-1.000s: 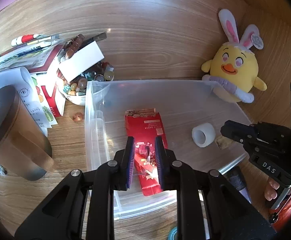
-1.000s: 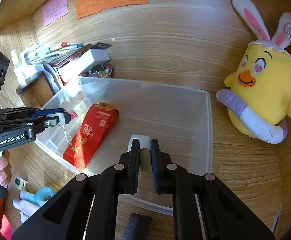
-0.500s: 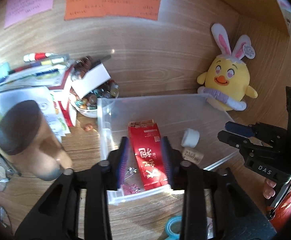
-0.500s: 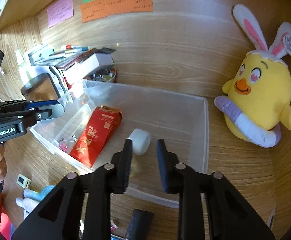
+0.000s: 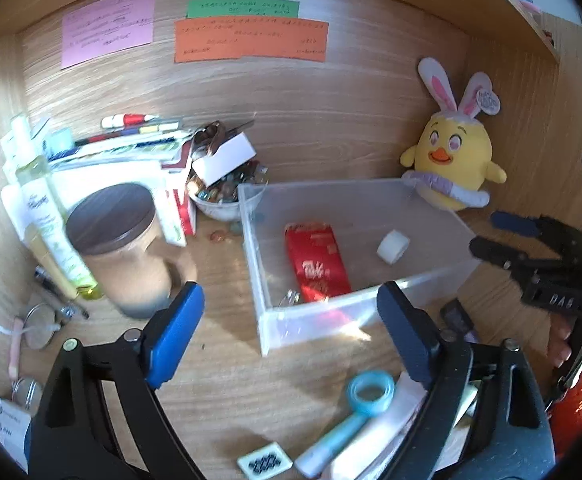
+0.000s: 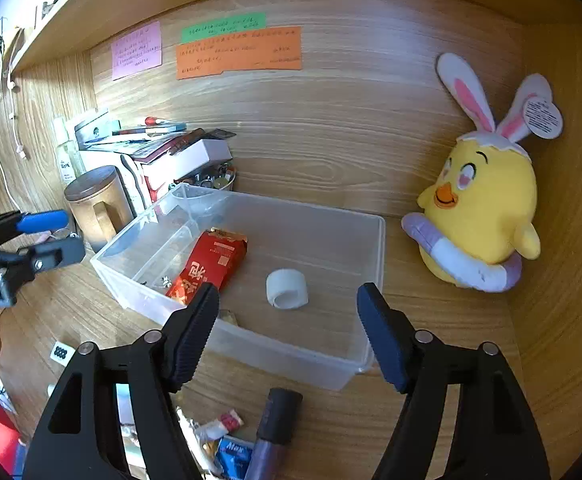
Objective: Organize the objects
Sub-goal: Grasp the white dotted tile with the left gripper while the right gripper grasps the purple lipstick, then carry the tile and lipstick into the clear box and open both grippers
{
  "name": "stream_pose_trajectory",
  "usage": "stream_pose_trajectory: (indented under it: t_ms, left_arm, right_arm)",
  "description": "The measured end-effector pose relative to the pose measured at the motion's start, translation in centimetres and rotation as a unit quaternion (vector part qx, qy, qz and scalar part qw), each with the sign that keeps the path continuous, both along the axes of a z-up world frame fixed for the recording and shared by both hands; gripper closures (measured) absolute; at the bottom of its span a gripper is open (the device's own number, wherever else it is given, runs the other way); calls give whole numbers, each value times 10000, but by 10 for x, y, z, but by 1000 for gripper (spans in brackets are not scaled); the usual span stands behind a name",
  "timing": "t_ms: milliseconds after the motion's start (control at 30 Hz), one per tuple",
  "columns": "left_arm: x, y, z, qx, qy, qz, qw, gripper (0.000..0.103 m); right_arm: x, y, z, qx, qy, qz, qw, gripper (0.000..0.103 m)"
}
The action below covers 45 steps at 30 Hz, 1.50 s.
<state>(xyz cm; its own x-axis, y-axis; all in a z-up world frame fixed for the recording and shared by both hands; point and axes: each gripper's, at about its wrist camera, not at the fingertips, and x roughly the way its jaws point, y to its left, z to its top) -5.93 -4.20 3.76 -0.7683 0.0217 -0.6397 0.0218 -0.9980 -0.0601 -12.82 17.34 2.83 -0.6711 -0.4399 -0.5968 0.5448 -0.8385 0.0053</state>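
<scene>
Desk [image 6: 431, 360]: small item [image 6: 227, 316] behind bin [image 6: 379, 248] wall, indistinct.

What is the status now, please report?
Left gripper open, right gripper open, both empty. Red packet and white tape roll lie in clear bin. Nothing blocking bin.

Black hand-held gripper [image 5: 291, 336], blue pads [image 5: 173, 340]

Warm, bright light falls across the desk [image 5: 227, 360], with a glare patch on the near wall of the clear plastic box [image 5: 331, 320]. Fisheye bending curves the desk's edges, the corners go black, and both views are slightly soft.
</scene>
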Motion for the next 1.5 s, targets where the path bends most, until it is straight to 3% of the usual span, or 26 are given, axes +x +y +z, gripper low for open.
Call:
stream_pose_trajectory:
  t_ms: [167,467,800,867,1133,1333,1500]
  left_arm:
    - [22,-6,-15,-23,-176,145,9997,7]
    - [53,-23,-61,391,-844,436,9947,7]
    - [68,-31,-93,667,-1249,652,9878,7]
    - [71,-31,-95,630,-1189,731,9882,10]
    - [78,-31,-95,429,-1096,754,9902,45]
    - [79,-33,-94,337,-1037,769,9911,68]
    - [76,-31,-94,286,-983,758,9919,69]
  right_arm:
    - [12,9,-4,47,36,-62,10000,25]
    - [25,19,-21,183,-113,-98,9997,24]
    - [27,20,-57,320,-607,-100,9976,24]
    - [26,19,-62,348,-692,-79,9970,24]
    - [20,19,-77,380,-991,29,9943,25]
    - [10,21,-85,267,-1290,30,9913,52]
    - [9,15,-89,379,-1314,95,9906,75]
